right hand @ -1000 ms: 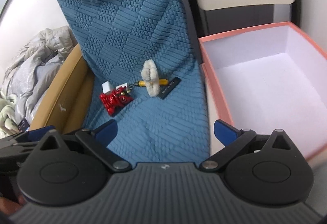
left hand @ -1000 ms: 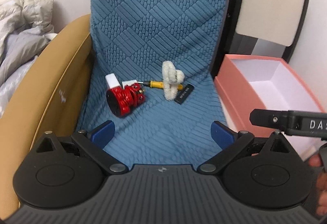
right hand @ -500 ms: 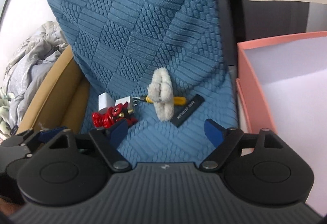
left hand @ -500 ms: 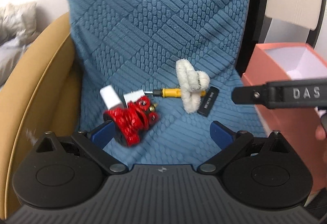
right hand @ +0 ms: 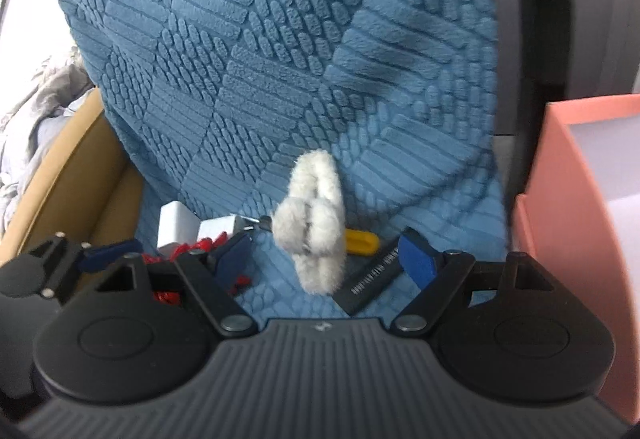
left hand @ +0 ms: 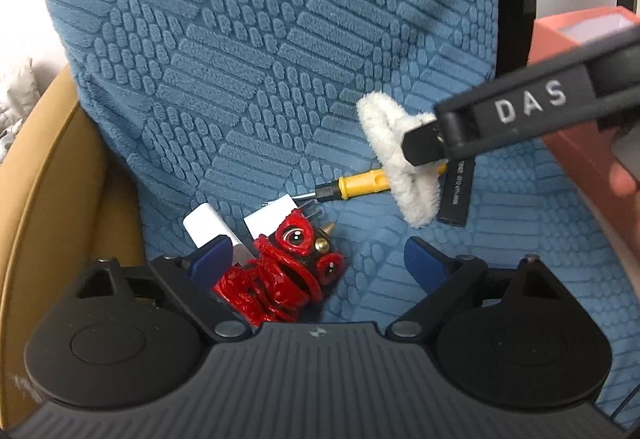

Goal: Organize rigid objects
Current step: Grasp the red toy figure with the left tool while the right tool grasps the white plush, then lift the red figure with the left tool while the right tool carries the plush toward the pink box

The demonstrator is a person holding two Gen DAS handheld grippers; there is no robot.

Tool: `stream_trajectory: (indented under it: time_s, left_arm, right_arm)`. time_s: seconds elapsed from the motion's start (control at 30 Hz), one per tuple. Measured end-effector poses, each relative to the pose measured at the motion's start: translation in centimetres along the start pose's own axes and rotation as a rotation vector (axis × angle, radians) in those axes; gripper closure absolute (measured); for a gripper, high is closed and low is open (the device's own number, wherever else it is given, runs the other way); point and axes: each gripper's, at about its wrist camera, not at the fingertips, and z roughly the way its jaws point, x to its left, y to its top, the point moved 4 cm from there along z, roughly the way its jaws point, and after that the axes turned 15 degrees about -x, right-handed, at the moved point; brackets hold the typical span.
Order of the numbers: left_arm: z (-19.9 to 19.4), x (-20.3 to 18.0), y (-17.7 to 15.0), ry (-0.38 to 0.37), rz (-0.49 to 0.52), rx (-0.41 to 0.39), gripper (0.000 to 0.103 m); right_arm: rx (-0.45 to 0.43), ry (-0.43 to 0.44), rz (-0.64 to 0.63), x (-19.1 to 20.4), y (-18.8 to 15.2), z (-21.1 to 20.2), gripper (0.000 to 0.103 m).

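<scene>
Red figurine (left hand: pixel 280 275) between wide left tongs (left hand: pixel 320 259); fluffy loop (right hand: pixel 316 227) between wide right tongs (right hand: pixel 326 259), upright.

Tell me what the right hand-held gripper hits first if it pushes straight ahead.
Most likely the fluffy white loop, lying between the open fingers of the right hand-held gripper, over the yellow-handled screwdriver. The black stick is beside it; depth is uncertain.
</scene>
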Motion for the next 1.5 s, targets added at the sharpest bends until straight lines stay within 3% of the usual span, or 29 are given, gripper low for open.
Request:
stream_trajectory:
  time_s: [0.07, 0.13, 0.37, 0.53, 0.67, 0.9, 1.1, 1.37, 1.5]
  left_arm:
    - [0.7, 0.1, -0.2, 0.003, 0.004, 0.013, 0.013]
    - [1.2, 0.5, -0.3, 0.011, 0.000, 0.018, 0.014]
    - [2.8, 0.4, -0.9, 0.010, 0.064, 0.051, 0.019]
    - [3.9, -0.3, -1.5, 0.013, 0.124, 0.069, 0.019]
    - [4.5, -0.3, -1.9, 0.003, 0.105, 0.087, 0.034]
    - [4.1, 0.8, -1.8, -0.001, 0.013, 0.059, 0.037]
    - [2.3, 2.4, -1.3, 0.009, -0.141, 0.025, 0.037]
    - [-0.8, 4.2, -0.9, 0.004, -0.353, -0.016, 0.038]
    - [-2.5, 4.1, -0.9, 0.002, -0.401, -0.033, 0.038]
  right_arm:
    - [0.004, 0.002, -0.012, 0.2, 0.0, 0.6, 0.021]
    - [0.016, 0.007, -0.020, 0.3, -0.1, 1.0, 0.030]
    - [0.036, 0.023, -0.031, 0.2, -0.2, 2.1, 0.042]
    - [0.045, 0.015, -0.043, 0.6, -0.3, 3.1, 0.043]
    - [0.062, 0.003, -0.053, 1.1, -0.7, 3.6, 0.057]
    - [0.078, -0.023, -0.069, 2.1, -1.1, 3.2, 0.060]
    - [0.079, -0.044, -0.082, 2.8, -0.4, 1.9, 0.060]
    - [0.073, -0.071, -0.104, 3.3, 0.1, -1.7, 0.061]
    - [0.084, -0.088, -0.112, 3.0, -0.2, -4.1, 0.061]
